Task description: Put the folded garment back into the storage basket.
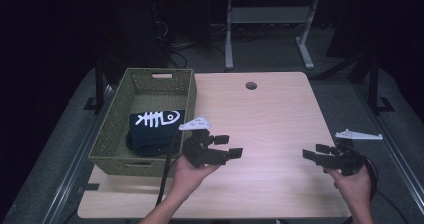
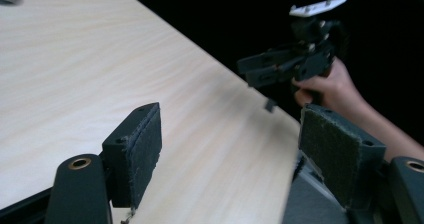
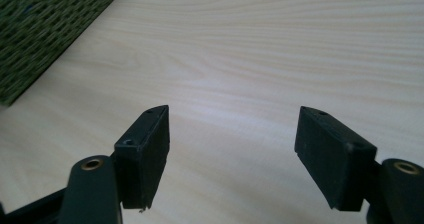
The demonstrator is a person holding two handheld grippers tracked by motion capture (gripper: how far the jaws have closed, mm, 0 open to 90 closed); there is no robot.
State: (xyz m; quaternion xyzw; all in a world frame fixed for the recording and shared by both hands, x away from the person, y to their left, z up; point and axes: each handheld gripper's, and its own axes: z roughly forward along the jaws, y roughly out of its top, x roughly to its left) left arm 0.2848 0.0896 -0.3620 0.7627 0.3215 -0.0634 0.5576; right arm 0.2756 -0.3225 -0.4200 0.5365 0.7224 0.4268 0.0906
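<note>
High view, table: a pale wooden table [image 1: 270, 119] runs across the middle of the frame, with a round hole [image 1: 251, 85] near its far edge.
High view, basket: a green woven basket [image 1: 114, 134] sits at the table's left side; inside it lies a dark folded cloth [image 1: 152, 134] printed with a white fish skeleton.
High view, left gripper: the left gripper [image 1: 228, 146], held in a hand [image 1: 187, 176] at lower centre, hangs just right of the basket, jaws parted and empty, pointing right.
High view, right gripper: the right gripper [image 1: 315, 151], held in a hand [image 1: 355, 186] at lower right, sits near the table's right edge, jaws parted with nothing between them, pointing left towards the other.
Left gripper view, jaws: two black padded jaws rise at lower left and lower right, wide apart, gripping nothing, above bare wood.
Left gripper view, background: the right gripper [image 2: 252, 70] and its hand [image 2: 330, 86] appear at upper right, beyond the table edge.
Right gripper view, jaws: two black jaws stand wide apart at the bottom, empty, over bare tabletop.
Right gripper view, basket: the basket's green weave [image 3: 45, 29] fills the upper left corner.
</note>
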